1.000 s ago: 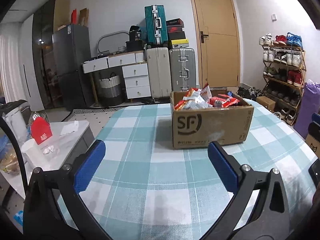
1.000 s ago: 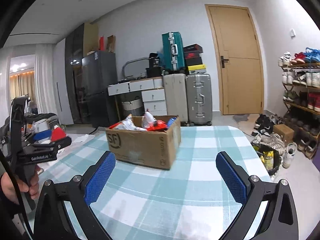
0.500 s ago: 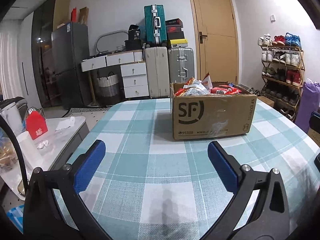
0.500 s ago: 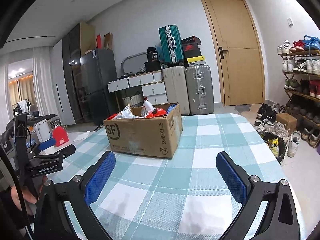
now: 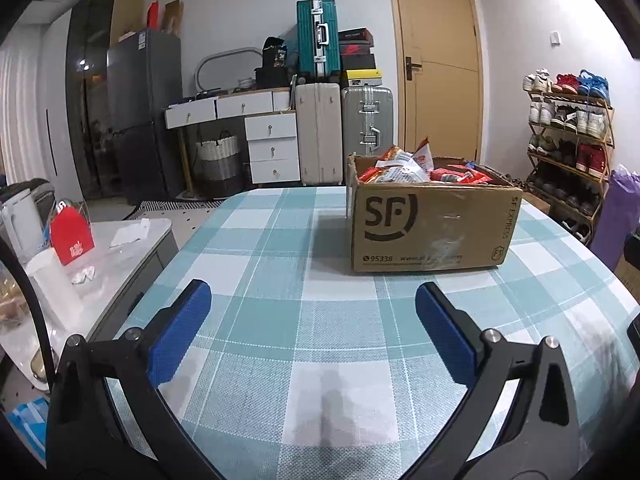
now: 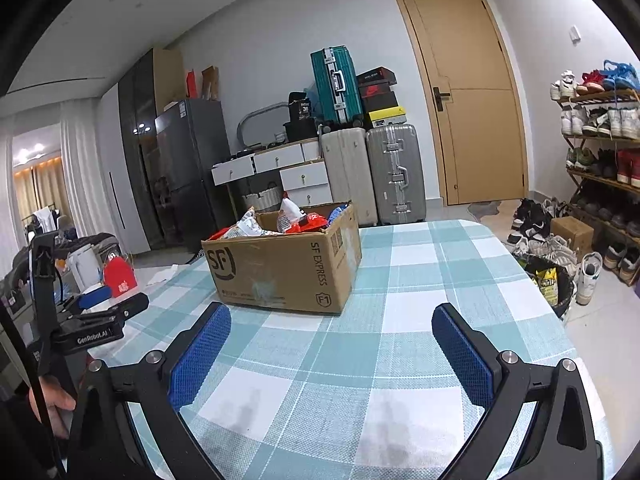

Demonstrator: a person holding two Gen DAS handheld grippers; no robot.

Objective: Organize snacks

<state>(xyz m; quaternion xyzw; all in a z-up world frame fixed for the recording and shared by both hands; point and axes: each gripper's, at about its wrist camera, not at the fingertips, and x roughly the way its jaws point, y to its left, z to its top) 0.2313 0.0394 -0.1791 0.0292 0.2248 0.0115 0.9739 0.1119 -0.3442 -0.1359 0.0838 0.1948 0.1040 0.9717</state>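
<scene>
Hovering low over the checked tablecloth [image 5: 256, 264], the left gripper [image 5: 312, 320] holds its blue-padded fingers [image 5: 180, 332] spread wide with nothing between them. Ahead and a little to its right sits the cardboard box [image 5: 432, 228], printed with a big SF logo, resting flat on the cloth well beyond the fingertips. Snack packets [image 5: 400, 166] fill it to the top, red and white wrappers poking above the rim.

Over on the other side, the right gripper [image 6: 332, 340] is just as wide apart, empty too, and also above the cloth. From this angle the box stands ahead and to the left, one corner turned toward the camera, "SF EXPRESS" running down its side. At the far left edge of the right wrist view, a hand [image 6: 52, 404] grips the handle of the left gripper, which hangs near the table's left edge.

Beside the table on the left, a lower white side table [image 5: 132, 248] carries a red carton [image 5: 72, 236] and a white cup [image 5: 54, 284]. Behind everything: suitcases [image 5: 344, 128], a white drawer unit [image 5: 272, 148], a wooden door [image 5: 436, 64] and a shoe rack [image 5: 568, 148] along the right wall.
</scene>
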